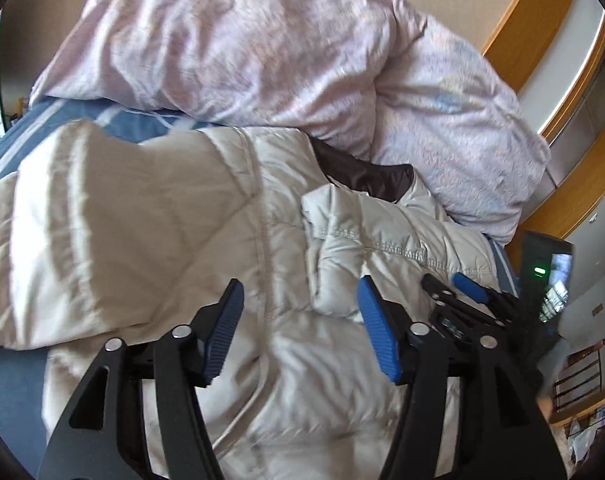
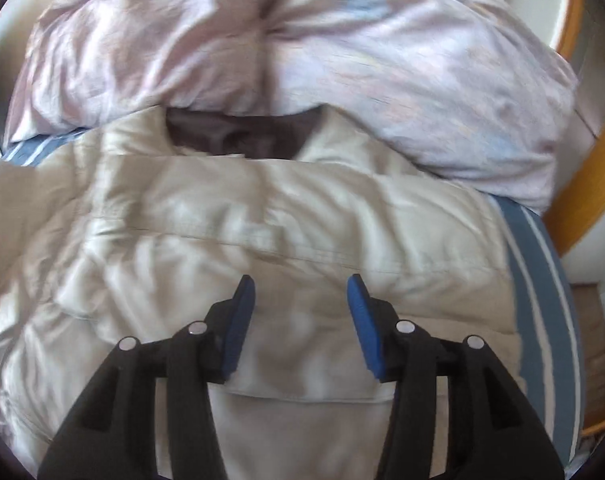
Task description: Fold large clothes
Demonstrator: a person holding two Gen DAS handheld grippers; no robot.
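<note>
- the left gripper (image 1: 298, 292) is hanging over the beige padded jacket (image 1: 142, 220), jaws apart, gripping nothing.
- the right gripper (image 2: 300, 284) is hovering likewise, jaws parted and empty.
- the jacket is lying spread on the blue striped sheet (image 2: 542, 264).
- farther off, a pink duvet (image 2: 302, 40) is lying bunched.

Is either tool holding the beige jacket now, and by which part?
Nothing is held. The left tool and the right tool both stand open above the beige padded jacket, pads clear.
</note>
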